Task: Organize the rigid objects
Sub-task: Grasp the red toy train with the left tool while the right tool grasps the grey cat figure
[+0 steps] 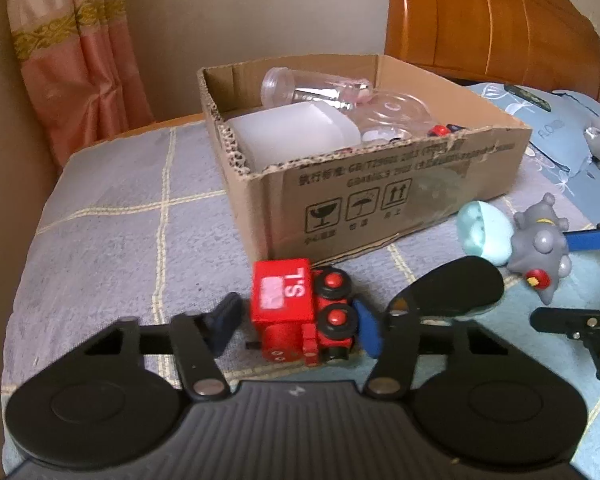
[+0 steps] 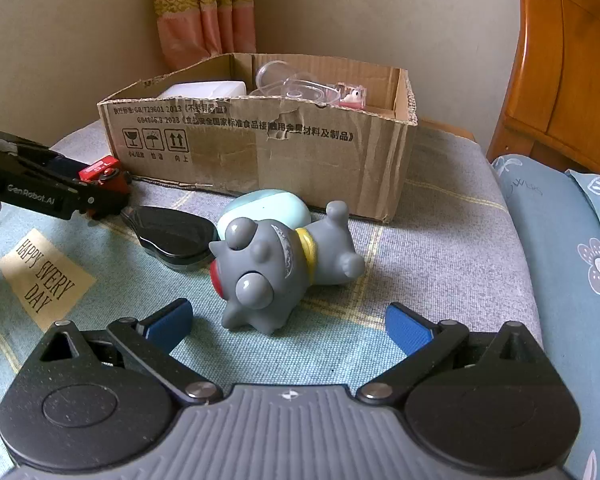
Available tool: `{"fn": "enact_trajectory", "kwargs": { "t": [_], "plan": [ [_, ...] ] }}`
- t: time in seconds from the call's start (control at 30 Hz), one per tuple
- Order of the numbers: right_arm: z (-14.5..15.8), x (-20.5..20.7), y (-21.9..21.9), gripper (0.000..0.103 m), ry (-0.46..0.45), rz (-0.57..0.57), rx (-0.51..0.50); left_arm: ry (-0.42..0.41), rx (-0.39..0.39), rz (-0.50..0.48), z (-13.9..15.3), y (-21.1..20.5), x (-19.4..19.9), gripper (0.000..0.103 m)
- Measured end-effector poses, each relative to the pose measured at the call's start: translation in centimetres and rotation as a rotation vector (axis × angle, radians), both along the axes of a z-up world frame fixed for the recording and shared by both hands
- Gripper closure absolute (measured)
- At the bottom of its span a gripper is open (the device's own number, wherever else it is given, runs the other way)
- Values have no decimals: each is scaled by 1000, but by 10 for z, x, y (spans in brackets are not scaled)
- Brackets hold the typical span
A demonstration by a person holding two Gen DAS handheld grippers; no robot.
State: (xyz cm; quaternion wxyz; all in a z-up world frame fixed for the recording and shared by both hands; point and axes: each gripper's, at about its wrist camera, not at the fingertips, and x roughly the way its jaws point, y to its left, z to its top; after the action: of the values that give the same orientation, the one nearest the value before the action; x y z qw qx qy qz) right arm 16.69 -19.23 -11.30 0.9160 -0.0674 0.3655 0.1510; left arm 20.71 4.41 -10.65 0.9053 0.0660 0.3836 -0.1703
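Left black two-finger gripper [image 1: 296, 326], marked "GenRobot.AI", brackets a red wooden toy train [image 1: 300, 316] lettered "S.L", its blue pads beside the sides, contact unclear, while the right black gripper [image 2: 290, 326] gapes wide before a grey rubber toy animal [image 2: 284, 256] near the printed brown cardboard box [image 2: 260, 148].

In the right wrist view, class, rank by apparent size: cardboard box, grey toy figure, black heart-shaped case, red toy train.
1. cardboard box
2. grey toy figure, though it lies nearest the camera
3. black heart-shaped case
4. red toy train, partly hidden by the left gripper
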Motion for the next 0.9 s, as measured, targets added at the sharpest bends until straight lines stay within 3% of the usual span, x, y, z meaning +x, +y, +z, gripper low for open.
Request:
{"fn": "enact_trajectory", "kwargs": {
  "t": [0.5, 0.9],
  "plan": [
    [3, 18, -7, 0, 28, 110, -13, 13, -1, 70, 2, 8, -23, 54],
    [5, 37, 4, 0, 47, 168, -27, 20, 7, 54, 3, 6, -16, 53]
  ]
}}
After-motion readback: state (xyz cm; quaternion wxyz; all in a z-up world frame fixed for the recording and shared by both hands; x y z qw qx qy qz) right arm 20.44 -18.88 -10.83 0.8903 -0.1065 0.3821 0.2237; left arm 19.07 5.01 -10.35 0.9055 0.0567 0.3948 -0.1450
